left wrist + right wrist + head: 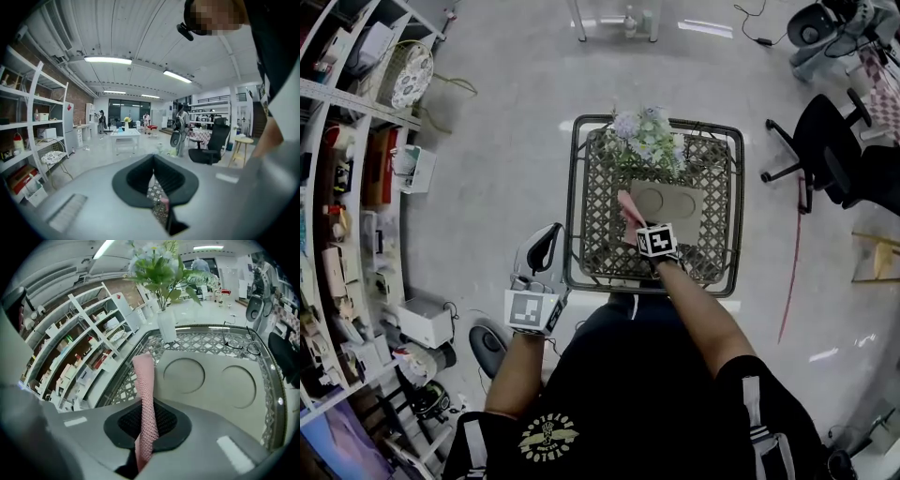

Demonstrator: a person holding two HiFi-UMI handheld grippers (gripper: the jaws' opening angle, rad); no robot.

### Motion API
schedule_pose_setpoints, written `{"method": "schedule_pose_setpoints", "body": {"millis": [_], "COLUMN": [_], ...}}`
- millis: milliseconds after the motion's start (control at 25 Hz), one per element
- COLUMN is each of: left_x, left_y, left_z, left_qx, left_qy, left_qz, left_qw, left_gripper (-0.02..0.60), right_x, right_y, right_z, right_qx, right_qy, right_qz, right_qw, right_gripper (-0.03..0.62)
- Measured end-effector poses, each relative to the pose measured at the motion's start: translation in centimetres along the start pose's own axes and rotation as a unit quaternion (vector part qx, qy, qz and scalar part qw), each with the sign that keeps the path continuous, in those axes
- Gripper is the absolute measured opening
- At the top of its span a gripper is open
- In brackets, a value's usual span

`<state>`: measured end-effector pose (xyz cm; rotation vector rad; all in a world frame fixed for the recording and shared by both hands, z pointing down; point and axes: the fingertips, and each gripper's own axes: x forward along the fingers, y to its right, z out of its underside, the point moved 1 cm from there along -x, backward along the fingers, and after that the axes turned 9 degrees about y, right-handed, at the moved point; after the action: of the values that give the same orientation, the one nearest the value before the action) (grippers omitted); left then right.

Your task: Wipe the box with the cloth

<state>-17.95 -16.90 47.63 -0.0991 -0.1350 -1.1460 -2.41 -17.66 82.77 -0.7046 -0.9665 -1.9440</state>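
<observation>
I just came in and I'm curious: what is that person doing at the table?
A person works with a claw in each hand. The right claw pinches a pink cloth and holds it over the flat cardboard box on the lattice table, near a vase of flowers. The left claw is shut and empty, off the table's left side.

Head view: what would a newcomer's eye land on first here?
The pink cloth pinched in the right gripper, by the left edge of the flat box with two round recesses on the lattice table. Next, the flowers at the table's far edge.
</observation>
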Motion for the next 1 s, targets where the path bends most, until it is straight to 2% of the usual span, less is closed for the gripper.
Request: {"method": "schedule_pose_setpoints", "body": {"millis": [120, 280, 600, 760, 1000], "left_x": [-0.5, -0.3, 0.4, 1.3, 2.3], "left_y": [0.2, -0.3, 0.3, 0.8, 2.1], "left_z": [0.4, 0.0, -0.6, -1.8, -2.7], "left_qx": [0.003, -0.01, -0.009, -0.004, -0.012], "left_qy": [-0.008, 0.012, 0.01, 0.029, 0.034], "left_qz": [0.001, -0.006, 0.004, 0.015, 0.026], "left_qw": [1.0, 0.9999, 0.9999, 0.9995, 0.999], "left_gripper": [0.0, 0.0, 0.0, 0.0, 0.0], "right_x": [0.7, 0.6, -2.5, -4.2, -6.5], "right_y": [0.4, 1.4, 5.3, 7.6, 10.9], "right_z": [0.7, 0.9, 2.4, 3.0, 3.8], "right_qx": [-0.016, -0.033, -0.047, -0.039, -0.027], "right_qy": [-0.018, -0.024, -0.028, -0.026, -0.026], "right_qz": [0.013, 0.026, 0.064, 0.083, 0.111], "right_qw": [1.0, 0.999, 0.996, 0.995, 0.993], "right_gripper": [0.017, 0.017, 0.017, 0.017, 0.017]}}
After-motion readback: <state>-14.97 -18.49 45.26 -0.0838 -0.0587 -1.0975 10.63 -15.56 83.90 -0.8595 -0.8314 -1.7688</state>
